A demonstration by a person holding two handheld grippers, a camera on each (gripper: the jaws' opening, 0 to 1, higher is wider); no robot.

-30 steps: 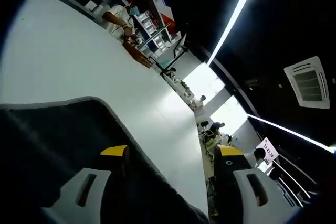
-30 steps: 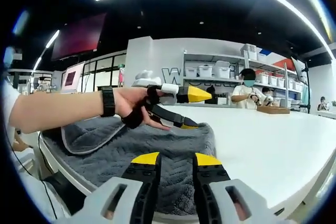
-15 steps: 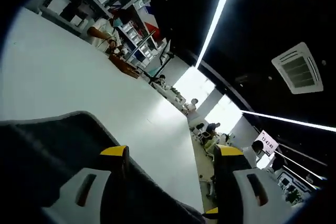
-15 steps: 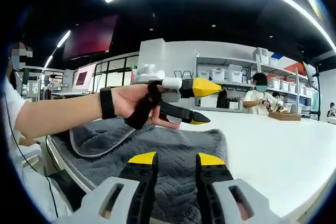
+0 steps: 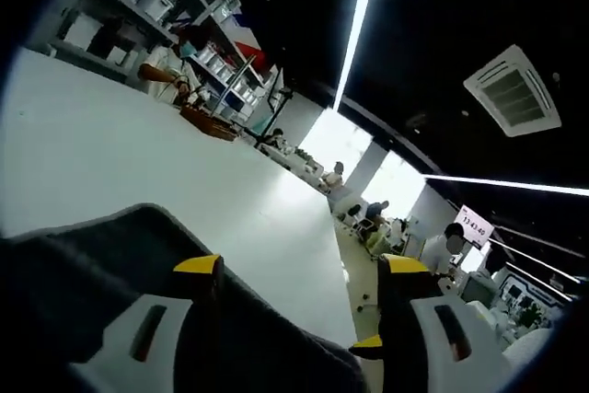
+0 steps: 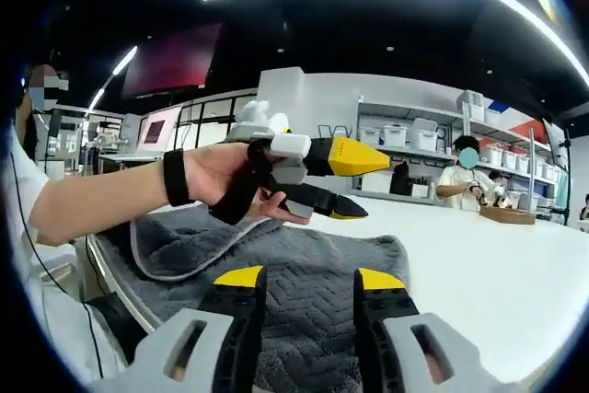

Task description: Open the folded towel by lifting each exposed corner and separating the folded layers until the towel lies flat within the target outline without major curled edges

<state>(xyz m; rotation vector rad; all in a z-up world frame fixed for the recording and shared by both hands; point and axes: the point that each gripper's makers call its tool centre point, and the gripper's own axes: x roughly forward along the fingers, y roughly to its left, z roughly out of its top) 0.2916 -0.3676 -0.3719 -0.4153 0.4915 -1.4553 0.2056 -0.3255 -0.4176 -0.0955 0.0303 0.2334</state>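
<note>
1. In the left gripper view, I'm looking along my left gripper [image 5: 299, 269], and its jaws are standing wide apart with nothing between them.
2. The grey towel [image 5: 101, 255] is lying under that gripper from about 6 to 9 o'clock, its pale piped edge curving up toward 10 o'clock.
3. Beyond it the white table [image 5: 138, 144] is running bare toward 12 o'clock, and its far edge is dropping off at about 4 o'clock.
4. In the right gripper view, my right gripper [image 6: 299, 278] is hovering over the towel [image 6: 313, 269] with jaws parted, gripping nothing.
5. At 11 o'clock my hand [image 6: 216, 181] is holding the left gripper [image 6: 354, 186] above the cloth, its jaws apart too.
6. I'm judging the towel soft, thick and limp; it will likely sag and drag rather than slide stiffly.
7. The best hold looks like the piped border [image 6: 175, 260] of the upper layer at 9 o'clock, where the fold is showing.
8. The table's near edge is sitting at about 8 o'clock, close to the towel, so I'd unfold toward 3 o'clock, where the tabletop is lying open.
</note>
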